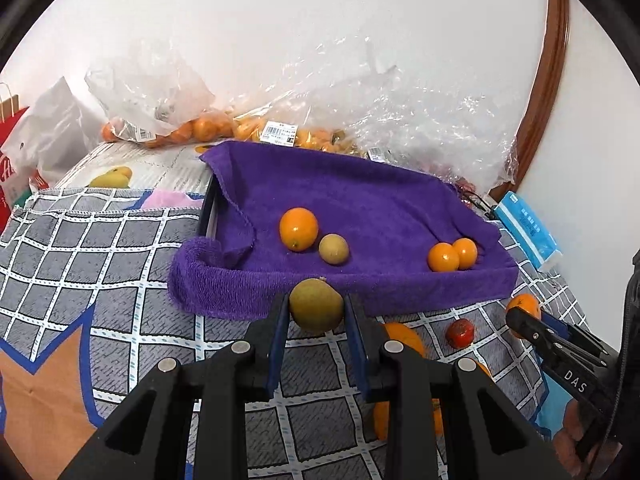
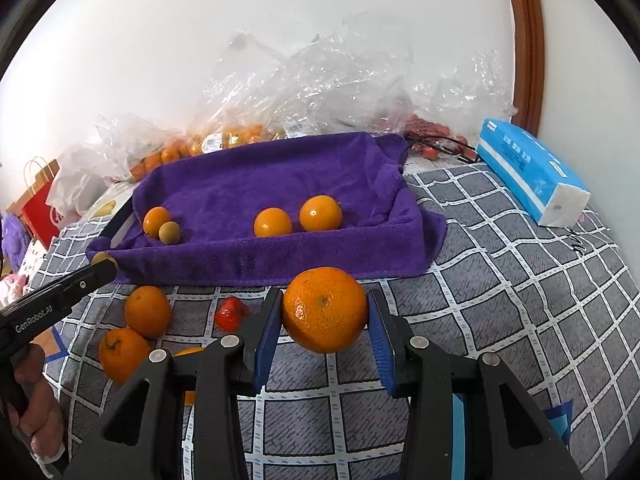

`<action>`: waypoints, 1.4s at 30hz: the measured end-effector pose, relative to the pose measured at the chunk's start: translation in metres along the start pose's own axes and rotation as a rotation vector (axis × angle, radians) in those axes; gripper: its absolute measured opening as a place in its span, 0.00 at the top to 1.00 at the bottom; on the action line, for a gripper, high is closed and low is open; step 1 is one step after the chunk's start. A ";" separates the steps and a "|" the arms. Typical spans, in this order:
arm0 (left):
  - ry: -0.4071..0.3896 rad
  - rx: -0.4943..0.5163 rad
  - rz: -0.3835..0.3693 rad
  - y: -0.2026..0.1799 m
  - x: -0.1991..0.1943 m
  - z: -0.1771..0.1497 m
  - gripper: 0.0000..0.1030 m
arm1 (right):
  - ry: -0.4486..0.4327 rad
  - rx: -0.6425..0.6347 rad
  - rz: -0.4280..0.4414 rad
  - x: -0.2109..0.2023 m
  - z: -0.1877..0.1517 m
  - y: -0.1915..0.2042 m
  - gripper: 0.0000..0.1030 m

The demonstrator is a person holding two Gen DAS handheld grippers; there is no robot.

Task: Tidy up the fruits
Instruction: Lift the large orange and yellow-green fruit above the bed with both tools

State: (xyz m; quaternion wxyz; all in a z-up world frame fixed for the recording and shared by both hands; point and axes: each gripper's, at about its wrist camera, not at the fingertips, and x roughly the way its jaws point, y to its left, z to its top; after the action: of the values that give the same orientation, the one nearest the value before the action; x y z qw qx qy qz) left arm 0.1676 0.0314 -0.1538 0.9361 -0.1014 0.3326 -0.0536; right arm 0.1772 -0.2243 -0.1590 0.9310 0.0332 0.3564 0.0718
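My left gripper (image 1: 316,310) is shut on a small yellow-green fruit (image 1: 316,309), held just before the near rim of a tray lined with a purple towel (image 1: 360,196). Three oranges and a second yellow-green fruit (image 1: 333,249) lie in the tray. My right gripper (image 2: 325,311) is shut on a large orange (image 2: 325,310), also in front of the purple tray (image 2: 280,176). In the right wrist view the left gripper (image 2: 105,264) shows at the left with its fruit. The right gripper (image 1: 520,314) appears at the right edge of the left wrist view.
Loose oranges (image 2: 147,311) and a small red fruit (image 2: 230,314) lie on the grey checked cloth (image 2: 500,280) near the tray's front. Plastic bags of oranges (image 1: 200,128) pile behind the tray. A blue tissue pack (image 2: 532,172) lies at the right, a red paper bag (image 2: 40,208) at the left.
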 end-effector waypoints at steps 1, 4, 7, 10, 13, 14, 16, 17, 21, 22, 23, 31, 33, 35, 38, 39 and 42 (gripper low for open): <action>-0.001 0.003 0.003 -0.001 0.000 0.000 0.74 | 0.000 0.004 0.000 0.000 0.000 -0.001 0.59; -0.010 0.014 0.003 -0.004 -0.003 -0.001 0.74 | -0.003 0.012 -0.002 -0.001 0.000 -0.002 0.59; -0.020 0.026 0.002 -0.006 -0.005 -0.001 0.74 | -0.005 0.018 -0.003 -0.002 0.000 -0.003 0.59; -0.030 0.040 0.000 -0.009 -0.008 -0.002 0.74 | -0.011 0.023 0.000 -0.003 0.000 -0.004 0.59; -0.037 0.047 -0.003 -0.010 -0.009 -0.002 0.74 | -0.010 0.022 -0.001 -0.004 0.001 -0.004 0.59; -0.037 0.047 -0.004 -0.010 -0.009 -0.002 0.74 | -0.010 0.022 -0.002 -0.003 0.001 -0.004 0.59; -0.037 0.047 -0.001 -0.010 -0.009 -0.002 0.74 | -0.012 0.023 -0.004 -0.004 0.001 -0.003 0.59; -0.038 0.047 -0.001 -0.010 -0.010 -0.002 0.74 | -0.014 0.025 -0.004 -0.004 0.001 -0.003 0.59; -0.036 0.036 -0.002 -0.010 -0.009 -0.002 0.74 | -0.017 0.029 -0.007 -0.005 0.001 -0.004 0.59; -0.034 0.025 -0.005 -0.008 -0.009 -0.001 0.74 | -0.017 0.029 -0.007 -0.005 0.001 -0.004 0.59; -0.033 0.014 -0.008 -0.007 -0.008 -0.001 0.74 | -0.018 0.030 -0.007 -0.005 0.001 -0.004 0.59; -0.051 0.013 -0.032 -0.006 -0.011 -0.001 0.74 | -0.039 0.027 -0.008 -0.010 0.002 -0.002 0.59; -0.056 0.017 -0.033 -0.006 -0.011 -0.001 0.74 | -0.047 0.026 -0.009 -0.011 0.002 -0.002 0.59; -0.062 0.013 -0.034 -0.005 -0.012 -0.001 0.74 | -0.055 0.021 -0.011 -0.012 0.002 -0.002 0.59; -0.066 0.009 -0.032 -0.004 -0.013 0.000 0.74 | -0.060 0.012 -0.018 -0.014 0.002 -0.001 0.59; -0.068 0.008 -0.029 -0.004 -0.013 0.000 0.74 | -0.064 0.009 -0.020 -0.014 0.002 0.000 0.59; -0.072 0.002 -0.028 -0.003 -0.014 0.000 0.74 | -0.077 0.004 -0.025 -0.017 0.001 0.001 0.59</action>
State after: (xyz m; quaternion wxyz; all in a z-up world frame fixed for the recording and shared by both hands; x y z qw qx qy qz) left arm 0.1571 0.0313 -0.1448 0.9467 -0.1070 0.2972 -0.0634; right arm 0.1653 -0.2260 -0.1467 0.9448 0.0333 0.3207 0.0579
